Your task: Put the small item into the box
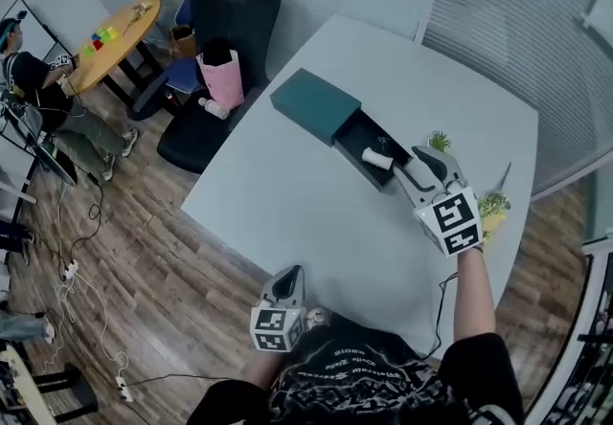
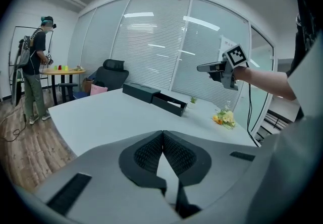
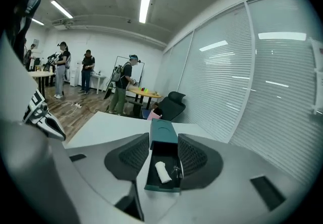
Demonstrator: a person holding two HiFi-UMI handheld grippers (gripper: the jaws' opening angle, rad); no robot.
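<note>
While lying in the pulled-out drawer (image 1: 359,134), small item (image 1: 376,158): white roll, inside the box (image 1: 314,102), on the tabletop (image 1: 287,193) toward its far edge.
Right tongs (image 1: 422,163): spread, empty, just above the drawer, placed as for letting go.
Left tongs (image 1: 285,281): pressed together, idle off the near edge, seemingly unneeded.

The head view is looking steeply down on the table (image 1: 306,222); the left gripper view is facing low across it; the right gripper view is looking closely into the box (image 3: 162,134), which all three are sharing.
</note>
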